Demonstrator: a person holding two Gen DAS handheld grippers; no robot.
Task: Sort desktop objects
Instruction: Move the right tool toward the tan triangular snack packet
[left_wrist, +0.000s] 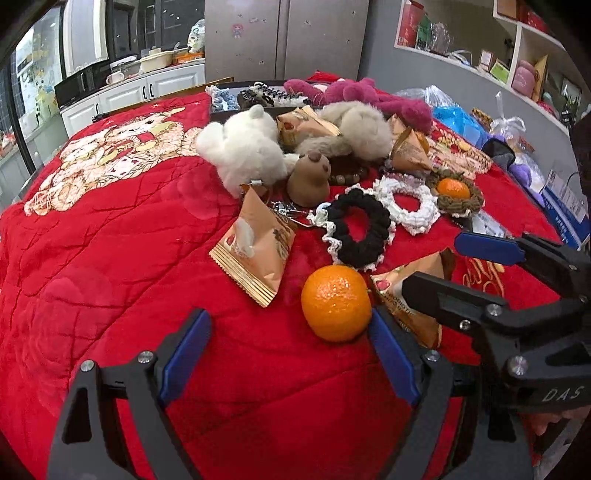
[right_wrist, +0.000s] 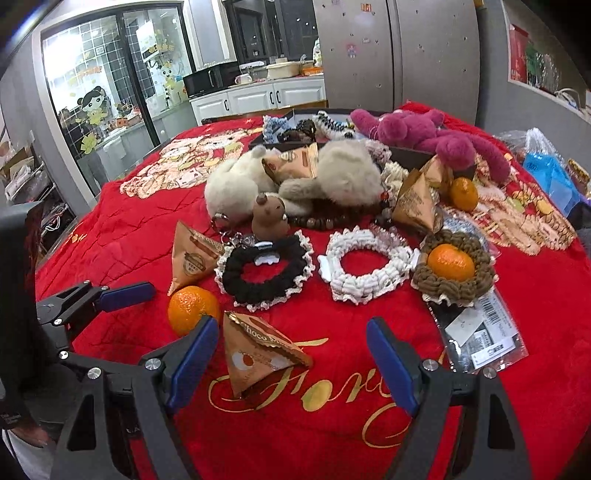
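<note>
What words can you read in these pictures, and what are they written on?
"Choco M...", cut off: the triangular snack packet between the right tongs.
"DAS": the right tongs' black frame.
Gold script, roughly "Fore...": the red blanket.
Barcode labels and other packets: too small to read.

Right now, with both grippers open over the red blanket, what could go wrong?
1. The round orange mandarin lies just beyond the left gripper and could roll on the soft quilted red blanket if nudged.
2. The right gripper straddles the tan pyramid snack packet; a hard squeeze might crush it.
</note>
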